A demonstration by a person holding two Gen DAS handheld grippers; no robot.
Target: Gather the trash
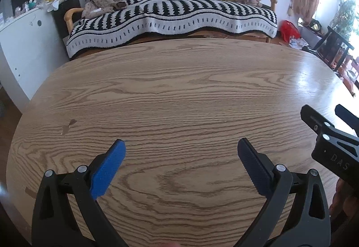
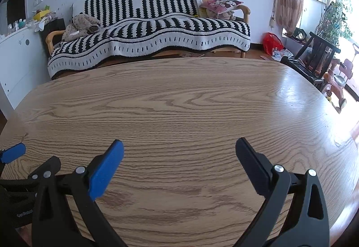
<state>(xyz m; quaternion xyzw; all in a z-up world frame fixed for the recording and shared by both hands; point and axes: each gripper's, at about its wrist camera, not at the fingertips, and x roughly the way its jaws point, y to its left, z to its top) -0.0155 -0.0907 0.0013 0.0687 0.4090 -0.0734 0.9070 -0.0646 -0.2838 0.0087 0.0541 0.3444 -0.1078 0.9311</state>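
Observation:
My left gripper (image 1: 181, 146) is open and empty, held just above a wooden table (image 1: 179, 90). My right gripper (image 2: 179, 146) is also open and empty above the same table (image 2: 179, 101). The right gripper shows at the right edge of the left wrist view (image 1: 325, 117), and the left gripper at the left edge of the right wrist view (image 2: 15, 152). No trash shows on the tabletop in either view. A red bag (image 2: 272, 42) with scattered paper scraps (image 2: 280, 54) lies on the floor at the far right.
A sofa under a black-and-white striped blanket (image 2: 148, 29) stands behind the table. A white cabinet (image 1: 24, 45) with clutter on top is at the left. A dark chair (image 2: 318, 54), plants and a child's tricycle (image 2: 336, 87) are at the right.

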